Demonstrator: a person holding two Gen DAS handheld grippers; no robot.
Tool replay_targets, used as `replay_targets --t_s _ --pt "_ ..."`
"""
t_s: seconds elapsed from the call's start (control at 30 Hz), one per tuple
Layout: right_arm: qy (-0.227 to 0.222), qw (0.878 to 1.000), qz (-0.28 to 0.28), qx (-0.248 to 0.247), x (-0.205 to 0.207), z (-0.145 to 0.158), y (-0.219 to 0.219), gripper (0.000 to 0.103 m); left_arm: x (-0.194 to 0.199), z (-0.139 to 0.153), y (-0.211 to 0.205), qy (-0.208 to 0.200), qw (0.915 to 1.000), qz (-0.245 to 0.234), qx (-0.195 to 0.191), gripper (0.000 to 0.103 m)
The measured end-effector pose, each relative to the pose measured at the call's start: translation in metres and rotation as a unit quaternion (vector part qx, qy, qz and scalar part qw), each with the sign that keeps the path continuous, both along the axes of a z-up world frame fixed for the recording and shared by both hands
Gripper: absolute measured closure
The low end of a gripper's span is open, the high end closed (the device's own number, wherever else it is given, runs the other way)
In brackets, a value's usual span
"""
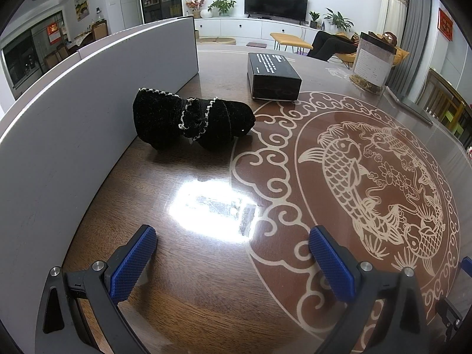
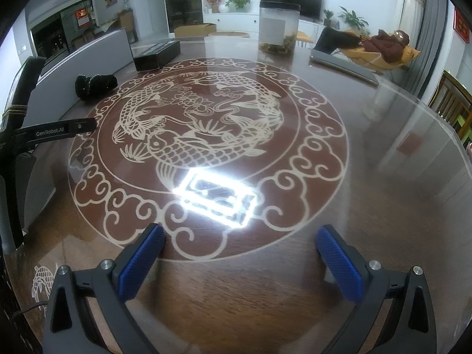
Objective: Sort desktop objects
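Note:
A black fuzzy cloth bundle with white beaded trim (image 1: 191, 121) lies on the wooden table beside the grey panel. Behind it sits a black box with white print (image 1: 273, 72). A clear jar with a label and dried bits at its bottom (image 1: 370, 65) stands at the far right. My left gripper (image 1: 233, 236) is open, well short of the bundle, with nothing between its blue pads. My right gripper (image 2: 240, 236) is open and empty above the table's front. From the right wrist I see the bundle (image 2: 96, 86), the box (image 2: 157, 54), the jar (image 2: 277, 28) and the left gripper's body (image 2: 56, 131).
A long grey panel (image 1: 73, 118) runs along the table's left side. A flat grey slab (image 2: 343, 65) lies at the far right near the jar. The table (image 2: 236, 289) carries a fish medallion and a bright lamp glare. A person reclines in a chair beyond the table. Wooden chairs stand at the right edge.

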State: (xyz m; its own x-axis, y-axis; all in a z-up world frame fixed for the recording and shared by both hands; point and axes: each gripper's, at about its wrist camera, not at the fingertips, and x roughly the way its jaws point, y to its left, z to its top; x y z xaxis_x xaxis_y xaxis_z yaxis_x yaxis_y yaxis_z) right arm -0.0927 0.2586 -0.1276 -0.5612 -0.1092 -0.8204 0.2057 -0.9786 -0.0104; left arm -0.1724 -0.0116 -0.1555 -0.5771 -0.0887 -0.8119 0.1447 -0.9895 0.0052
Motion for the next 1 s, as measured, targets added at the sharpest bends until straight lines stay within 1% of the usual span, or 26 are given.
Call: replay_targets --t_s 0.4,0.7,1.0 --pt "0.000 1.000 -0.002 0.000 -0.0002 0.0000 0.0004 0.000 0.0000 -0.0002 -0.0004 0.000 1.0000 0.000 0.000 0.000" --pt "0.002 1.000 -0.027 0.002 -0.0002 -0.0002 0.0062 0.000 -0.0001 -0.0002 -0.0008 0.000 1.0000 0.000 0.000 0.000" --pt "0.002 1.000 -0.029 0.003 -0.0012 -0.0002 0.0067 0.000 -0.0004 -0.0003 -0.0003 0.000 1.0000 0.000 0.000 0.000"
